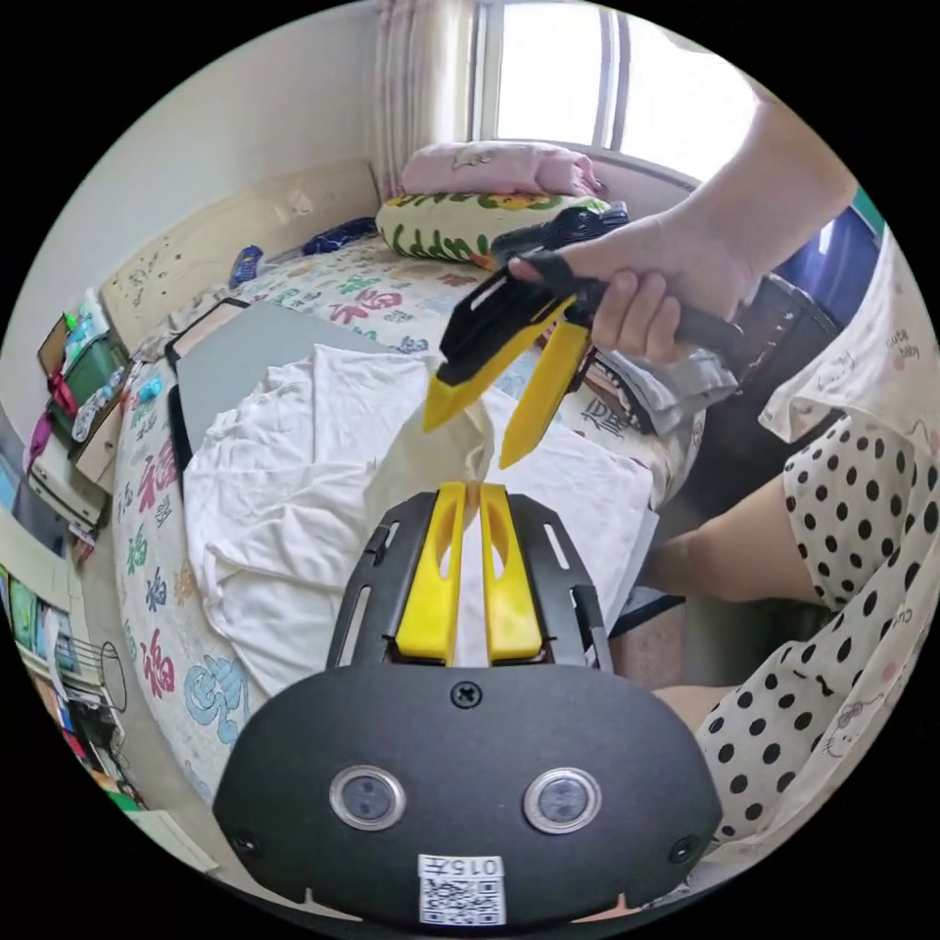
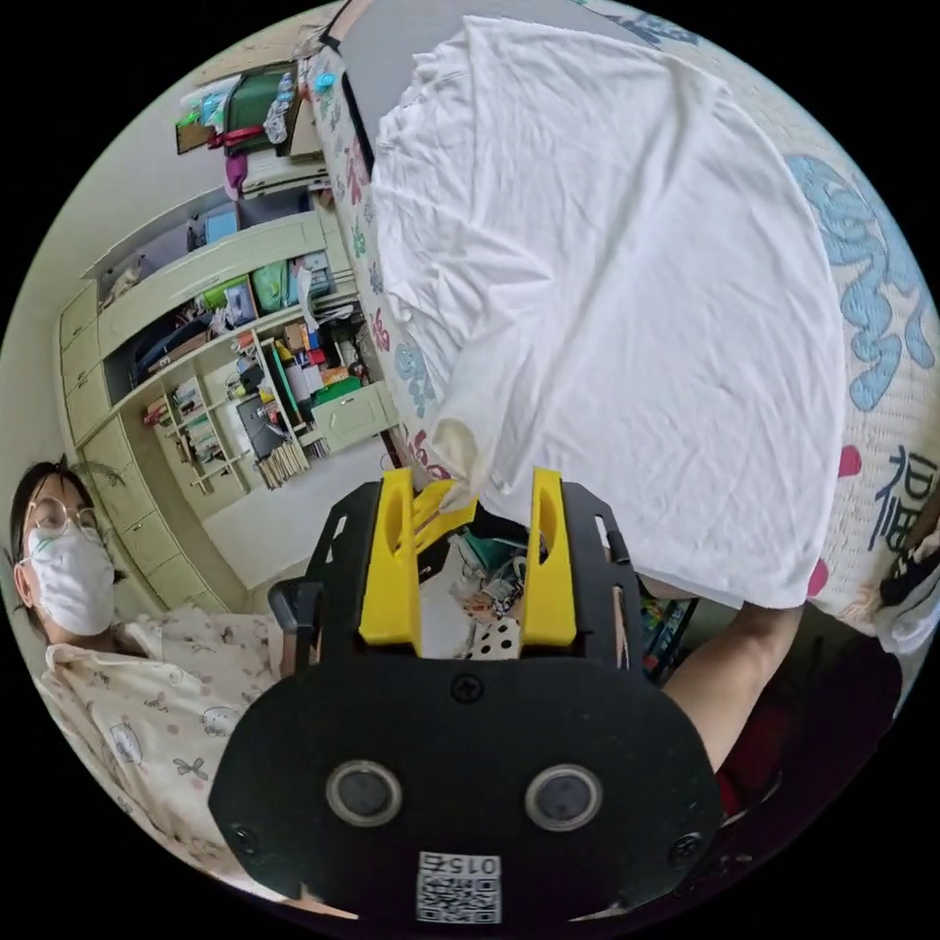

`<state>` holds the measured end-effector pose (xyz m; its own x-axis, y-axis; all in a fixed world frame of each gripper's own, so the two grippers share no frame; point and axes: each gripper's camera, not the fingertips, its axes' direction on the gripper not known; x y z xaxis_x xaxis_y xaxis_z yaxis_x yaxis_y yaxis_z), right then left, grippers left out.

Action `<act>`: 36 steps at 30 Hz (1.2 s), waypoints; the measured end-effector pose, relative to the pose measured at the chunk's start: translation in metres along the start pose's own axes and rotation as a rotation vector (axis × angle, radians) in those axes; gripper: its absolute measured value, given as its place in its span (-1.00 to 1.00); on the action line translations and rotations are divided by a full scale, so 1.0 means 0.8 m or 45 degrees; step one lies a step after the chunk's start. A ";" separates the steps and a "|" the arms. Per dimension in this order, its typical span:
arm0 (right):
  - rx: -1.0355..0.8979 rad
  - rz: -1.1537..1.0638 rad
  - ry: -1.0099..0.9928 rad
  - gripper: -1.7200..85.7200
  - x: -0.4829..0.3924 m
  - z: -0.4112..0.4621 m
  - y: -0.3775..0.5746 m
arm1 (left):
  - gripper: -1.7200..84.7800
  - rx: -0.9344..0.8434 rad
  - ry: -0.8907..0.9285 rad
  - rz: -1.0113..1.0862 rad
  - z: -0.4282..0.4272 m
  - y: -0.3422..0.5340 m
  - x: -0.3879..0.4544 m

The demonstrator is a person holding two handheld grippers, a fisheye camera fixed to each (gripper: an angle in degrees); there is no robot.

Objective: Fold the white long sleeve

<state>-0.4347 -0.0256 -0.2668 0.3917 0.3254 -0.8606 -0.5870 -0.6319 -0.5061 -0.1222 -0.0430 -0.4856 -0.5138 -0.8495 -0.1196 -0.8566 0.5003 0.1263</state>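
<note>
Left gripper pinches shirt — lifted.

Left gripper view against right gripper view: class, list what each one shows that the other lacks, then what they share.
Left gripper view alone: the window, a pink pillow stacked on a patterned one, and the hand holding the right gripper, jaws apart.

Right gripper view alone: green shelving crowded with items, and a person wearing a mask.

Both: the white long sleeve spread on the printed bedspread, and the left gripper pinching the sleeve cuff.
</note>
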 end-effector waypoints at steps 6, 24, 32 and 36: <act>0.243 0.046 -0.089 -0.93 0.042 -0.038 0.059 | -0.88 0.017 0.431 -0.637 0.043 0.058 -0.083; 0.268 0.041 0.063 -0.95 0.081 -0.067 0.184 | -0.67 0.525 0.055 -2.154 0.151 0.384 -0.362; 0.264 0.101 0.219 -0.94 0.088 -0.053 0.253 | -0.94 0.521 0.116 -2.212 0.207 0.434 -0.396; 0.225 0.108 0.344 -0.91 0.089 -0.035 0.274 | -0.97 0.584 0.004 -2.242 0.209 0.449 -0.397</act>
<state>-0.5160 -0.1607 -0.4373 0.4959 0.0638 -0.8661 -0.7301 -0.5093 -0.4556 -0.2750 0.4347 -0.5670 0.9033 -0.3782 0.2027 -0.2828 -0.8800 -0.3817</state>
